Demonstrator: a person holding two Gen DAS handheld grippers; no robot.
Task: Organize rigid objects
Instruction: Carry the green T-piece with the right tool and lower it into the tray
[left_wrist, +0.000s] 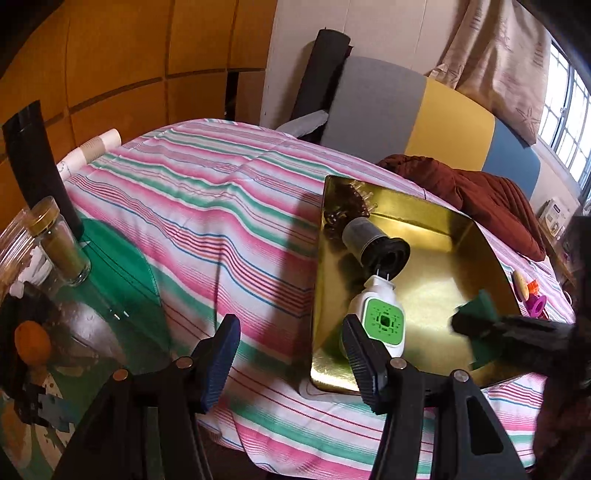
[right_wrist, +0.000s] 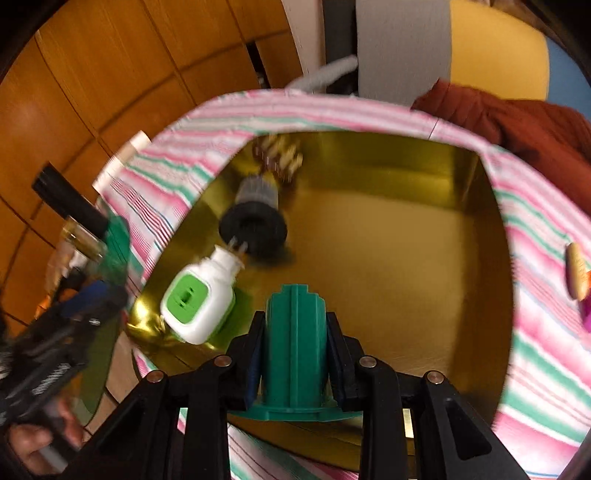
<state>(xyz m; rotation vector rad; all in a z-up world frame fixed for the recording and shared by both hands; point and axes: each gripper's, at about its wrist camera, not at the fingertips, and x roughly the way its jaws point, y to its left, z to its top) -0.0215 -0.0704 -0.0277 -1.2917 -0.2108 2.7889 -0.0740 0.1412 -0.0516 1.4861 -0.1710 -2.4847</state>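
A gold tray (left_wrist: 443, 295) (right_wrist: 406, 277) lies on the striped tablecloth. In it lie a white and green plug-in device (left_wrist: 380, 317) (right_wrist: 195, 302), a grey and black filter (left_wrist: 373, 240) (right_wrist: 255, 214) and a brown hair clip (left_wrist: 351, 206) (right_wrist: 280, 155). My right gripper (right_wrist: 295, 354) is shut on a green plastic part (right_wrist: 295, 347) and holds it over the tray's near edge; it also shows in the left wrist view (left_wrist: 480, 325). My left gripper (left_wrist: 291, 365) is open and empty, over the cloth at the tray's left edge.
A glass spice jar (left_wrist: 59, 243), a green disc (left_wrist: 122, 280) and clutter sit at the left. A rust cloth (left_wrist: 480, 192) lies behind the tray. Small toys (left_wrist: 528, 295) lie right of the tray. A chair (left_wrist: 406, 110) stands beyond the table.
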